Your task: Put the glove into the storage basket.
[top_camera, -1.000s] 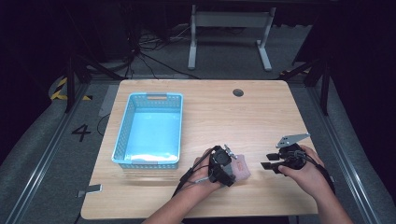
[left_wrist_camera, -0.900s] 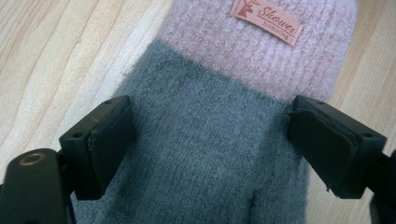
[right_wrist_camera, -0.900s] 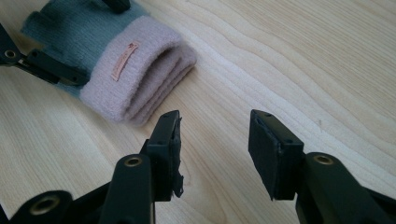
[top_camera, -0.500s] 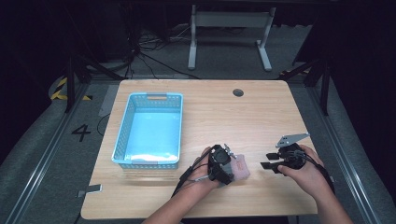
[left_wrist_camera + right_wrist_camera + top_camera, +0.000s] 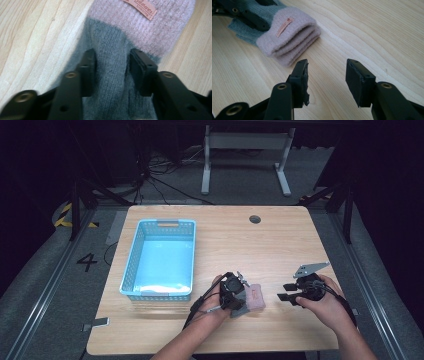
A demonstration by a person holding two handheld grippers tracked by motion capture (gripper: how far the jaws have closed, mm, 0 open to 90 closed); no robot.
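A folded knitted sock (image 5: 255, 296), pink at the cuff with a small label and grey-green below, lies on the wooden table (image 5: 225, 240) near its front edge. My left gripper (image 5: 239, 305) stands over the sock's grey end. In the left gripper view its jaws have just been closing, and the left gripper (image 5: 112, 65) pinches the grey knit of the sock (image 5: 130, 22), which bunches between the pads. My right gripper (image 5: 283, 292) rests to the right of the sock, apart from it. The right gripper (image 5: 327, 75) is open over bare wood, with the sock (image 5: 289, 35) ahead of it.
A light blue plastic basket (image 5: 131, 265) with nothing in it stands on the left half of the table. A round cable hole (image 5: 255, 219) sits near the far edge. Beyond the table are a dark floor, cables and a grey stand.
The left gripper's jaws have come together onto the grey end of the sock. Both hands and the sock stay where they were.
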